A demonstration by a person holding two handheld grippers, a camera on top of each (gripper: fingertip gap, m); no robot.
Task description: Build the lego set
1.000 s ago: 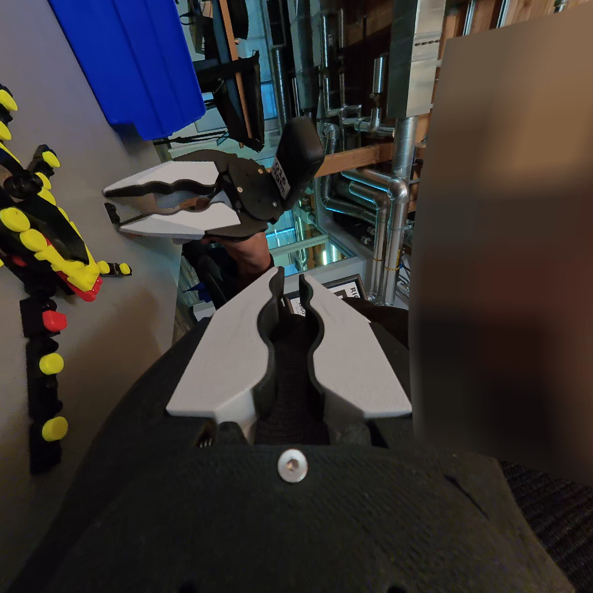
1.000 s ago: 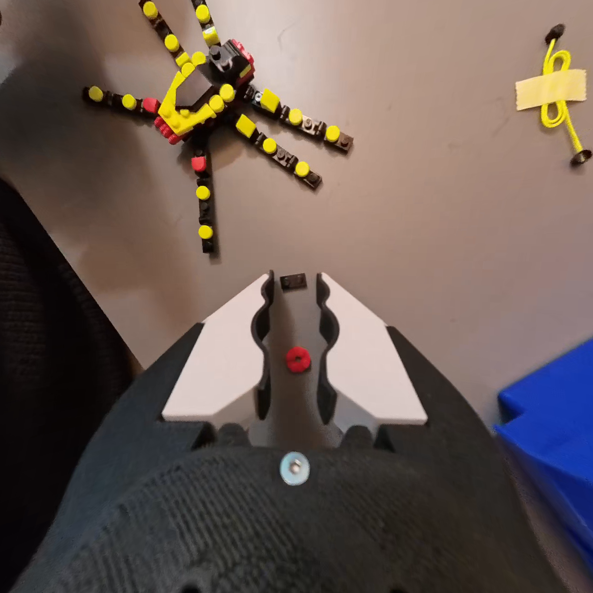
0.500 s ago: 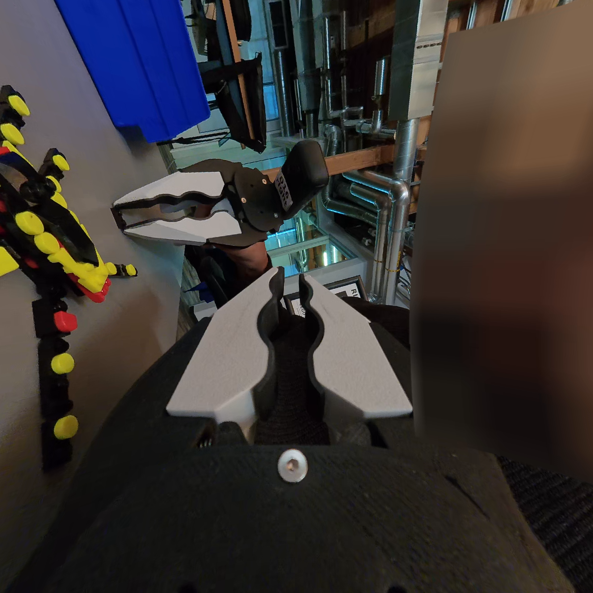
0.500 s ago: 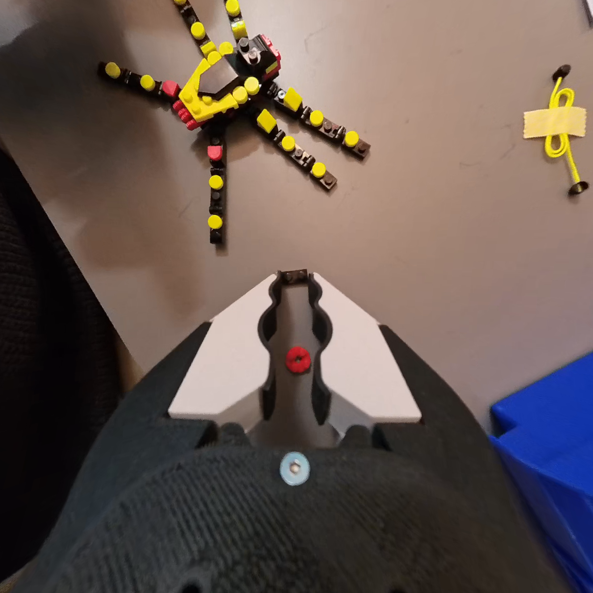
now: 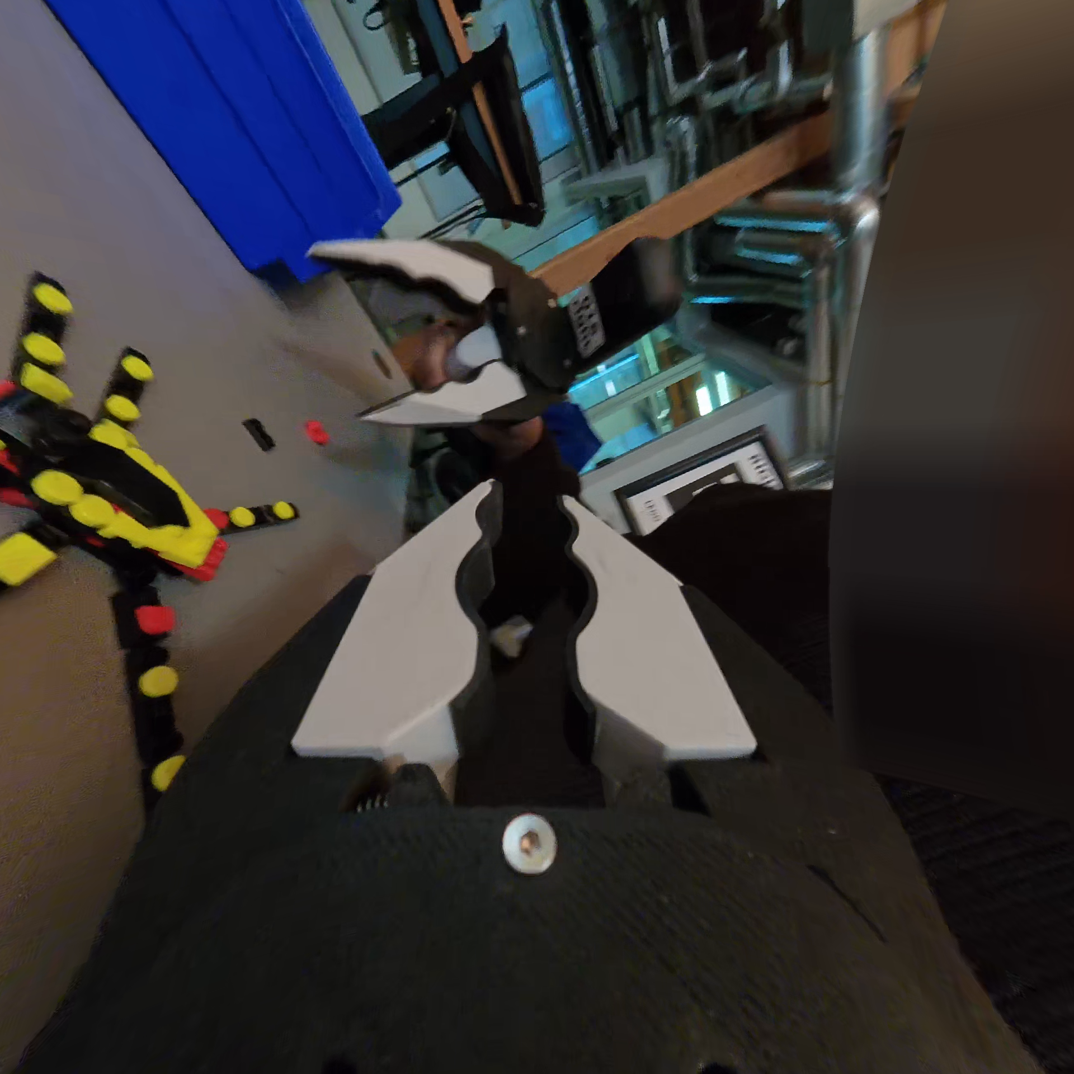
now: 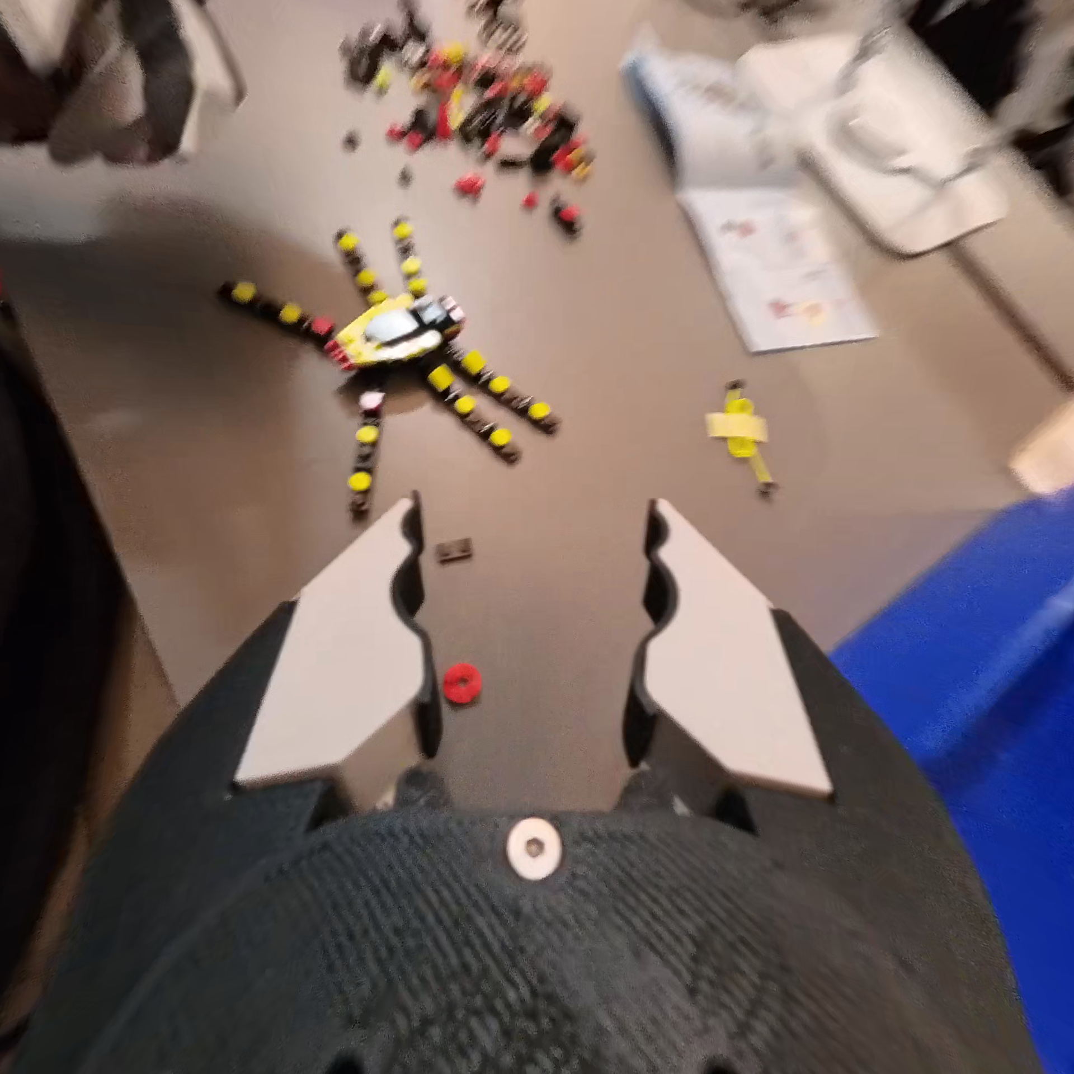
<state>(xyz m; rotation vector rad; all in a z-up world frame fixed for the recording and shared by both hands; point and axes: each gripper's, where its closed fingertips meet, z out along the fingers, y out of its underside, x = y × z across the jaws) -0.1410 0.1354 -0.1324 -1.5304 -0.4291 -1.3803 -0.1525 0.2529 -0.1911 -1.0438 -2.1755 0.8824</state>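
Observation:
A yellow, black and red lego spider model (image 6: 401, 334) lies on the brown table (image 6: 610, 360); it also shows in the left wrist view (image 5: 116, 511). A small black plate (image 6: 454, 550) lies loose just ahead of my right gripper's left finger, and a red round piece (image 6: 462, 684) lies between the fingers, close to the left one. Both also show in the left wrist view: the plate (image 5: 257, 433) and the red piece (image 5: 317, 432). My right gripper (image 6: 533, 503) is wide open and empty above the table; it also shows in the left wrist view (image 5: 337, 332). My left gripper (image 5: 529, 503) is empty, its jaws a narrow gap apart, off the table's edge.
A pile of loose lego pieces (image 6: 482, 99) lies beyond the model. An open instruction booklet (image 6: 779, 267) and white plastic packaging (image 6: 872, 133) are at the far right. A taped yellow cord (image 6: 738, 433) lies right of the model. A blue bin (image 6: 959, 668) stands at the right.
My right gripper opened wide, let go of the black plate, and pulled up and back from the table. My left gripper's jaws parted slightly and its view swung.

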